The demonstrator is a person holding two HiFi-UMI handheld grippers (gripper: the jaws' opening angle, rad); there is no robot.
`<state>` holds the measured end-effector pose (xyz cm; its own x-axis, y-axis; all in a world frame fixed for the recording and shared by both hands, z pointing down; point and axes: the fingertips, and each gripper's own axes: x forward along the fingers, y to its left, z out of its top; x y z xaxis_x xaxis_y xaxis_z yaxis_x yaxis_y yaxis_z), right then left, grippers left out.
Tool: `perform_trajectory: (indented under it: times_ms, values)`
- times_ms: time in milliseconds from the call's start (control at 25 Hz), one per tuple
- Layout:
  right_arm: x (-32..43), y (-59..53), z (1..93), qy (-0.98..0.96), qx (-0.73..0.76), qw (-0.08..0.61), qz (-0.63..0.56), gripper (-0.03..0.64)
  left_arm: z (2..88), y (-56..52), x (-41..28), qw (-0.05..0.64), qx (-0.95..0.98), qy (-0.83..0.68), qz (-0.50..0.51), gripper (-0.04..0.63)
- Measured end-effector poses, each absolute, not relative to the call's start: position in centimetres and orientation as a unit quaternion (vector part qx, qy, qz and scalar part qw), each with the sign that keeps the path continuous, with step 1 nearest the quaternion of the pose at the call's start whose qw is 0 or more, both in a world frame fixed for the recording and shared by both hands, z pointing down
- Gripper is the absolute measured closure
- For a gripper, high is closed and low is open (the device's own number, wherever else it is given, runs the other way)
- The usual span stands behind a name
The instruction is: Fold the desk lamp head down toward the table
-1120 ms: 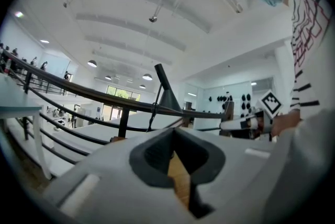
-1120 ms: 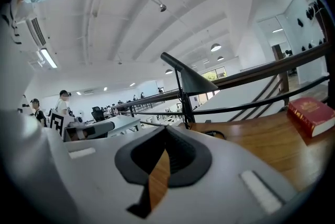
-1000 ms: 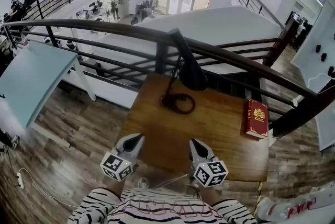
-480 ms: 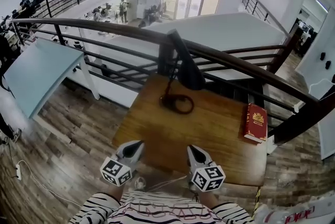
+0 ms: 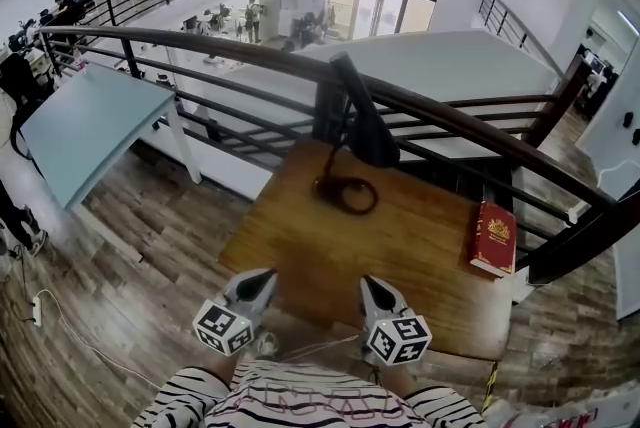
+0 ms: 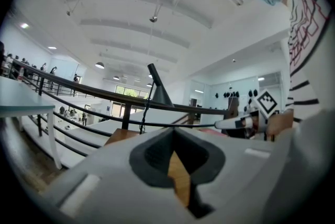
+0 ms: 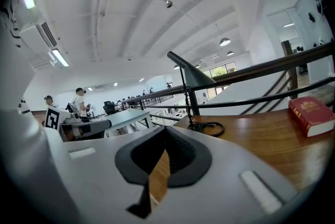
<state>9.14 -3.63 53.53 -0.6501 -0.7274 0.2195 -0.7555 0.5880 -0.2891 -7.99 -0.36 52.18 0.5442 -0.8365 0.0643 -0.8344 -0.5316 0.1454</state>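
Head view: desk lamp stands at the far edge of the table, hard against the railing. Its dark head is up and tilted, not folded down. The base reads as a dark ring on the tabletop, possibly coiled cable; too small to tell. Red book lies at the table's right edge. Left gripper and right gripper hover at the table's near edge, well apart from the lamp. Both have jaws closed together, nothing between them.
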Motion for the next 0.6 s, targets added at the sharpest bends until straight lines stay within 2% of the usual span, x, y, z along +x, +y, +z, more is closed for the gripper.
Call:
perform_trajectory:
  times_ms: [600]
  values:
    - [8.34,-3.59,54.24,-0.896,0.404,0.049,0.177,0.617,53.05,0.45,-8.37,0.083,0.867,-0.492,-0.009,0.594]
